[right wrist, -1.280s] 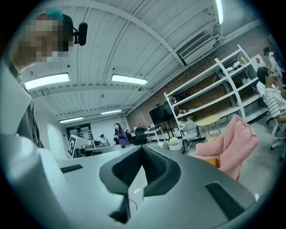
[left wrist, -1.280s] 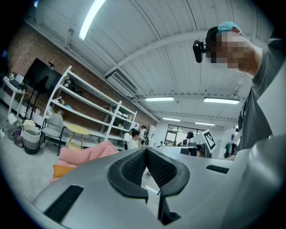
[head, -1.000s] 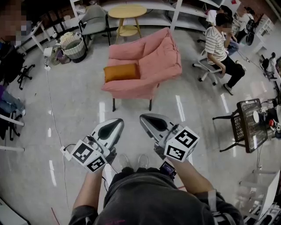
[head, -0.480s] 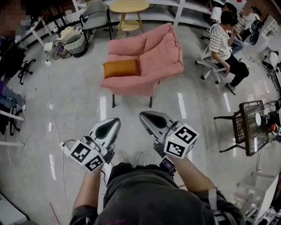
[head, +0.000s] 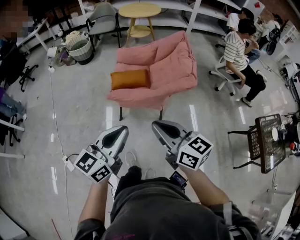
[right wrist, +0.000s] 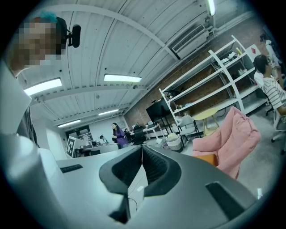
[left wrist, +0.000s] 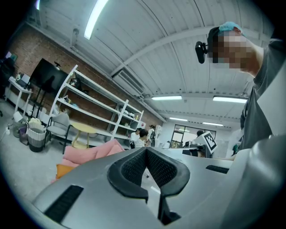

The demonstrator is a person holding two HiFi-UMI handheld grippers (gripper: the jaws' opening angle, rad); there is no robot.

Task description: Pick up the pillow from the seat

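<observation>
An orange pillow (head: pixel 130 79) lies on the left part of the seat of a pink armchair (head: pixel 159 70) ahead of me on the floor. It shows as an orange corner (left wrist: pixel 63 170) in the left gripper view and beside the pink cushion (right wrist: pixel 206 158) in the right gripper view. My left gripper (head: pixel 122 130) and right gripper (head: pixel 157 125) are held side by side near my body, well short of the chair. Both are shut with nothing between the jaws.
A round wooden side table (head: pixel 137 11) and a grey chair (head: pixel 102 18) stand behind the armchair, with a woven basket (head: pixel 78 49) to the left. A seated person (head: pixel 240 51) is at the right, and a black rack (head: pixel 263 140) further right. A white cable (head: pixel 52 108) runs along the floor.
The armchair and pillow have shifted slightly in the head view as I step closer. Both grippers keep their pose and stay shut.
</observation>
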